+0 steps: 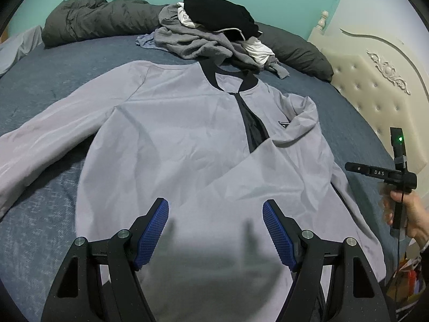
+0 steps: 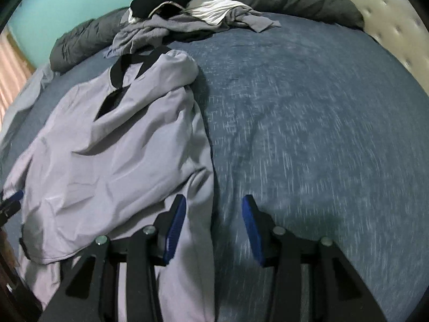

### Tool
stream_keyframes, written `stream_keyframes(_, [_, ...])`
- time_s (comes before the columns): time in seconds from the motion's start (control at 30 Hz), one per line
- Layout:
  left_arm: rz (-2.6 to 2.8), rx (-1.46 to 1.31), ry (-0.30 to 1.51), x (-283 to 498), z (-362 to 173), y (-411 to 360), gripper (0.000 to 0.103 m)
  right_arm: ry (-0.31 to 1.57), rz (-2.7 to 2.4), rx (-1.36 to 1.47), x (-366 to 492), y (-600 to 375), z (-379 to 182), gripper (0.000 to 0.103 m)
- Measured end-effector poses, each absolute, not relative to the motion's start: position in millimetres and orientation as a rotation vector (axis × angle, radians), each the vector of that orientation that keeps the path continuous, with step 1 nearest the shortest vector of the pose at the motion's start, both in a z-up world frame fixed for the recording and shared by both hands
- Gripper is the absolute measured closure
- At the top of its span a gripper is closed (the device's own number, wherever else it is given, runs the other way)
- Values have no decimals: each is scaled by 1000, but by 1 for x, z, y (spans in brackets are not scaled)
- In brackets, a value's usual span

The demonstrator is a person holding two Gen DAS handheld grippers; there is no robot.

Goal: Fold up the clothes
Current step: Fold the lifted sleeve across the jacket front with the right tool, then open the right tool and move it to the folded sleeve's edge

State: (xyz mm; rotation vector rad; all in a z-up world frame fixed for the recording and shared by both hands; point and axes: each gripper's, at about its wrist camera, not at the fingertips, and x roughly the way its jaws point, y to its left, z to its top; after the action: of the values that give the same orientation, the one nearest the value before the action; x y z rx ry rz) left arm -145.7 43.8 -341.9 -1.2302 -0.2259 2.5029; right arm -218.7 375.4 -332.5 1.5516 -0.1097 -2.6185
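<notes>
Grey-lilac jacket with black collar and zip trim lies spread front-up on the blue bed cover, collar toward the far side, one sleeve stretched out to the left in the left wrist view, the other sleeve folded in across the chest. Left gripper hangs over the jacket's lower body, jaws wide apart, blue ribbed pads clear of each other, nothing between them; whether the tips touch the fabric is not clear, only a shadow shows beneath. Right gripper sits at the jacket's right edge, jaws roughly half open, nothing clamped: the left pad is over the grey fabric, the right pad over bare bed cover, the garment's edge running between them. Contact with the cloth cannot be told. Right wrist view is motion-blurred. In the left wrist view a hand holds the right gripper's black handle at the frame's right edge. Pile of unfolded clothes, grey, white and black, sits behind the collar, just beside it. Dark grey duvet rolled along the far edge; cream tufted headboard at right.
</notes>
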Motion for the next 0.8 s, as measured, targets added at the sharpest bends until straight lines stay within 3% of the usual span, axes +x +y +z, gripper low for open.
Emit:
stream_keyframes(0.23, [2497,-1196,-240,-154,-357,49,27,183,-2563,1592,-239,358,-355,59])
stream_keyframes(0.63, [2479,-1206,-232,-155,-371,47,27,167,-2581,1393,-233,353,-339,59])
stream_keyframes(0.8, [2473,-1206,-215,-154,-373,49,27,281,-2542,1463,-239,342,-351,59])
